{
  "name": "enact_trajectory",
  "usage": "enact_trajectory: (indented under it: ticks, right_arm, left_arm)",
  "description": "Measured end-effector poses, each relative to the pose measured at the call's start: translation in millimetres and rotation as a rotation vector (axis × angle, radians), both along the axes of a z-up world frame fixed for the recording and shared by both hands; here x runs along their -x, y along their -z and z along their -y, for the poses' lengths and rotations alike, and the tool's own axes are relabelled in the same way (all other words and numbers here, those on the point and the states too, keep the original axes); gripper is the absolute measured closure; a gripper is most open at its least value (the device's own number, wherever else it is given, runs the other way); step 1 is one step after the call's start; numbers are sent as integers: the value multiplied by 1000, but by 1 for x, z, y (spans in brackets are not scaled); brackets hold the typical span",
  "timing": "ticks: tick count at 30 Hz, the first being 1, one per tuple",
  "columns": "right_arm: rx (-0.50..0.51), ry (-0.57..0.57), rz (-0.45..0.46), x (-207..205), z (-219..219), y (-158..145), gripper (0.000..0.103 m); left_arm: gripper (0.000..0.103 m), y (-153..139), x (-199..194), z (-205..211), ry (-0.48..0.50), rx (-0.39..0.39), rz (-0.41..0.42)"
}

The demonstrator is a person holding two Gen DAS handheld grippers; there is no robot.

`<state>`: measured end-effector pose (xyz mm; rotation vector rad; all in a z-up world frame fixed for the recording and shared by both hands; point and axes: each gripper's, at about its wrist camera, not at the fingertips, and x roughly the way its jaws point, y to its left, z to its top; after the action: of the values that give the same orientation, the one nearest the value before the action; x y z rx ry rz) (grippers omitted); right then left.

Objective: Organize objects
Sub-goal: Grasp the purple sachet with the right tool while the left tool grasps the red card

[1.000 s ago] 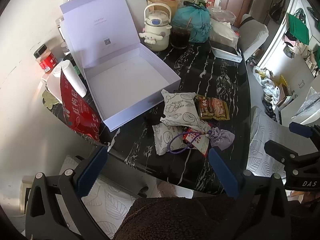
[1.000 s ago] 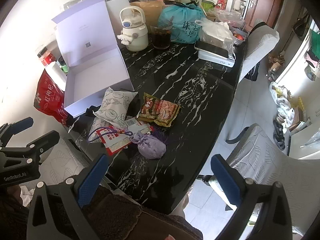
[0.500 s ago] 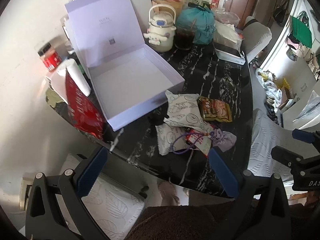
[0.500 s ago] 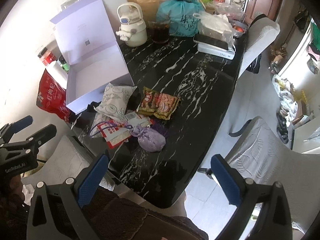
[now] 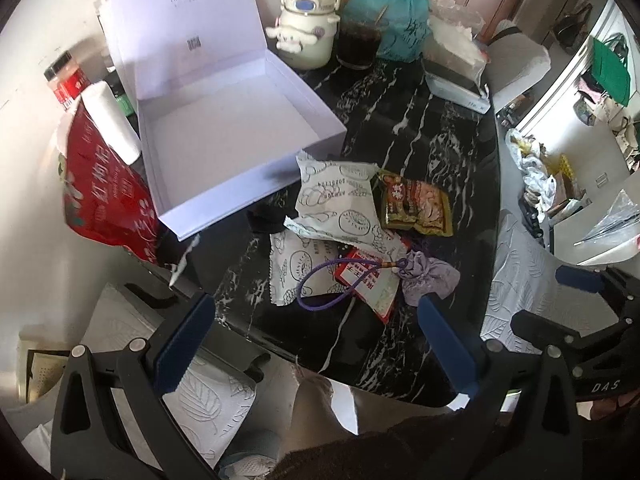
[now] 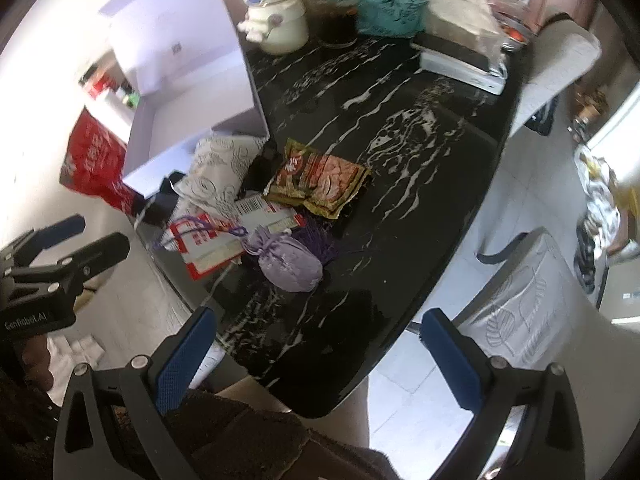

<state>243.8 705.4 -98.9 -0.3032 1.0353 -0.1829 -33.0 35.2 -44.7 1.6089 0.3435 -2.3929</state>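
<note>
Snack packets and a pouch lie in a loose heap on the black marble table (image 5: 432, 128), just in front of the open lilac box (image 5: 236, 136). Nothing lies inside that box, and its lid stands upright behind it. Nearest the box is a white printed packet (image 5: 340, 200), overlapping a second white packet (image 5: 294, 270) that lies closer to the table edge. A brown-and-gold snack packet (image 5: 414, 204) touches the first white packet on its right. A red-and-white packet (image 5: 370, 280) sits atop the heap's near side, and a purple cord loop (image 5: 332, 284) crosses it, running to the lilac drawstring pouch (image 6: 286, 258) beside it. In the right wrist view, which is rather blurred, a dark purple tassel seems to trail from the pouch, though I cannot be sure.

Behind the box stand a cream kettle-shaped jug (image 5: 306, 36), a glass of dark drink (image 5: 358, 44) and a teal bag (image 5: 394, 20). A red bag (image 5: 106, 196) leans at the table's left end.

The left gripper (image 5: 316, 344) hangs above the near table edge, jaws spread wide, gripping nothing. The right gripper (image 6: 320, 360) hovers over the table's near corner, equally wide apart and empty.
</note>
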Motion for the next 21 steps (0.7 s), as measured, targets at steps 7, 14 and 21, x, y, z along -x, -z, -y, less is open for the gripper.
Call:
enact_trajectory:
  ticks: [7,14,21]
  right_arm:
    - [-16,-52,-39,-18,11,25,1]
    - [-2,-110,-59,-35,13,48,2]
    - [14,-137,-87,-59,14,69,13]
  left_arm:
    - [2,22,4,-14,10,10,13]
    - [2,40,9,-28,26,30,13]
    - [22,69,14,-28,-44,10,22]
